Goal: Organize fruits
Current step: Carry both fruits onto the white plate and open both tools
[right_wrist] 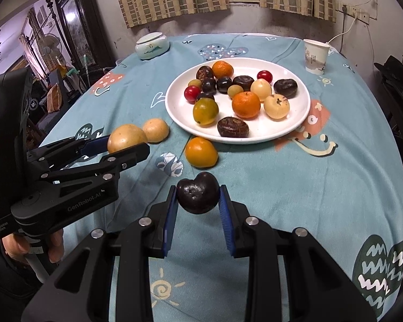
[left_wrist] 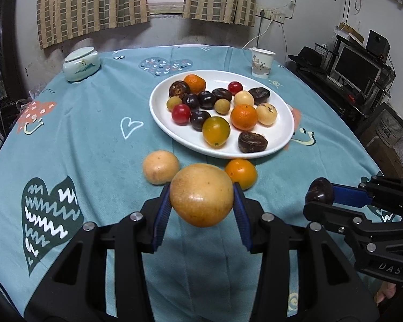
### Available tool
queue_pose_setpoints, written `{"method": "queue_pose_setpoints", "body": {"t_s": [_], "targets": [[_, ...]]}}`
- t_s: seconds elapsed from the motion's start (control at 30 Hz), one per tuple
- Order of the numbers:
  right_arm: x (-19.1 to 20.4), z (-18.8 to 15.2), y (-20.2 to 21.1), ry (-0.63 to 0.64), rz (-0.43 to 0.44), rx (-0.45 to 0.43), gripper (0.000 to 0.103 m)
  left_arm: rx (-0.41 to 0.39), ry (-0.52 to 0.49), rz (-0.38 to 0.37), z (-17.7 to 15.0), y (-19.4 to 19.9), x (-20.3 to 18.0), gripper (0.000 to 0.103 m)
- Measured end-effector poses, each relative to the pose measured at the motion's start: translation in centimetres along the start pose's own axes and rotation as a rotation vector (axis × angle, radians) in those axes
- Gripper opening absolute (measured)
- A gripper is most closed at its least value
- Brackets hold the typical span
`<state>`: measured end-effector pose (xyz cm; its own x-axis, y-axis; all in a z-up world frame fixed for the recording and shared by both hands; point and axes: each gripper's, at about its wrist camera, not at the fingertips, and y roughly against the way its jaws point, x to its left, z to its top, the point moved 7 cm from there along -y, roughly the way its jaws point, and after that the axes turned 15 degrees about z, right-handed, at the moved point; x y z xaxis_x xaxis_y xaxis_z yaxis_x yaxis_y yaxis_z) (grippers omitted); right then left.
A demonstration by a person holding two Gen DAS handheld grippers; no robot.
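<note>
My left gripper (left_wrist: pixel 201 196) is shut on a large tan round fruit (left_wrist: pixel 201 194) and holds it above the cloth, in front of the white plate (left_wrist: pixel 282 145). It also shows in the right wrist view (right_wrist: pixel 126 141). My right gripper (right_wrist: pixel 198 196) is shut on a dark purple fruit (right_wrist: pixel 198 193), seen too in the left wrist view (left_wrist: pixel 319 191). The plate (right_wrist: pixel 290 131) holds several mixed fruits. A tan fruit (left_wrist: pixel 160 167) and an orange fruit (left_wrist: pixel 241 174) lie on the cloth by the plate's near rim.
A round table with a teal patterned cloth (left_wrist: pixel 94 139). A lidded ceramic jar (left_wrist: pixel 81 63) stands at the far left and a paper cup (left_wrist: pixel 262 62) at the far right. A desk with a monitor (left_wrist: pixel 354 67) stands off the table's right.
</note>
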<state>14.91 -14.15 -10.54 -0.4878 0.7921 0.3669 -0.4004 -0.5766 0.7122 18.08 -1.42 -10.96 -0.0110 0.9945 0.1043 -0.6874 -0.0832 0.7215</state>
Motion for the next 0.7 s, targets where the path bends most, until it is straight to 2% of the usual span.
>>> {"method": "queue_pose_setpoints", "body": {"t_s": [0.3,0.5,0.7], "targets": [[-0.1,1.2,0.2,0.015,-0.007,-0.014,0.031,-0.005,0.007,0.005,1.3,-0.1,0.5,0.045],[-1.7,4.8,-0.5,0.023,-0.022,-0.035,0.031,-0.001,-0.014,-0.009,5.6,-1.8,-0.2,0.045],[-4.3,7.8,-2.5,0.014,-0.046,-0.023,0.031,0.048,-0.013,0.013,9.2,-5.7,-0.9,0.045]]}}
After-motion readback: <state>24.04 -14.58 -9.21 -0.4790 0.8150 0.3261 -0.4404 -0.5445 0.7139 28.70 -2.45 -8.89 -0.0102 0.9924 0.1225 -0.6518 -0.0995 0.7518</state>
